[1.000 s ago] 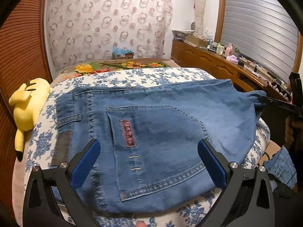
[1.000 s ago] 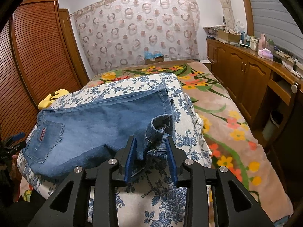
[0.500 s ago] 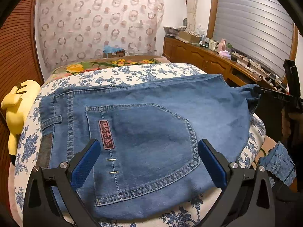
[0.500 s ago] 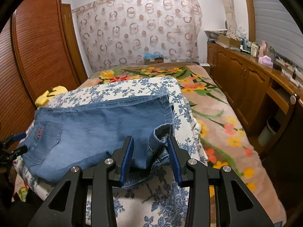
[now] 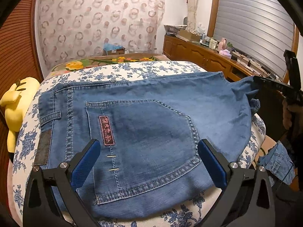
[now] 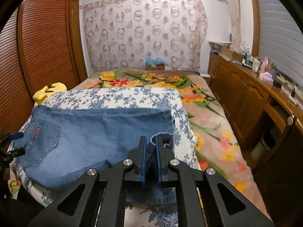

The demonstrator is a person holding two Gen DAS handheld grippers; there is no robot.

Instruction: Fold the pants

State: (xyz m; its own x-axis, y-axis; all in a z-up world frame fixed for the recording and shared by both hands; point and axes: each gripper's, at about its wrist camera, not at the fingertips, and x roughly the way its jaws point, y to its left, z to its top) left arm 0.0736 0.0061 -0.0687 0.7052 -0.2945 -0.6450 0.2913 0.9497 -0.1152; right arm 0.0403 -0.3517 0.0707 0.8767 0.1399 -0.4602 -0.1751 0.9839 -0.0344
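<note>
Blue denim pants (image 5: 144, 124) lie on a blue-flowered white quilt (image 5: 132, 69), back pocket up; they also show in the right wrist view (image 6: 98, 132). My left gripper (image 5: 149, 160) is open, its blue pads hovering over the pocket at the waist end. My right gripper (image 6: 151, 151) is shut on a bunched fold of the pants' leg end at the quilt's right edge. The right gripper shows in the left wrist view (image 5: 265, 83), pinching that fold.
A yellow plush toy (image 5: 14, 104) sits at the quilt's left edge. A floral bedspread (image 6: 206, 113) lies right of the quilt. A wooden cabinet (image 6: 246, 98) with clutter runs along the right wall. A slatted wardrobe (image 6: 37, 47) stands left.
My right gripper has closed from partly open onto the fold of the leg end. My left gripper stayed open and shifted slightly over the pocket.
</note>
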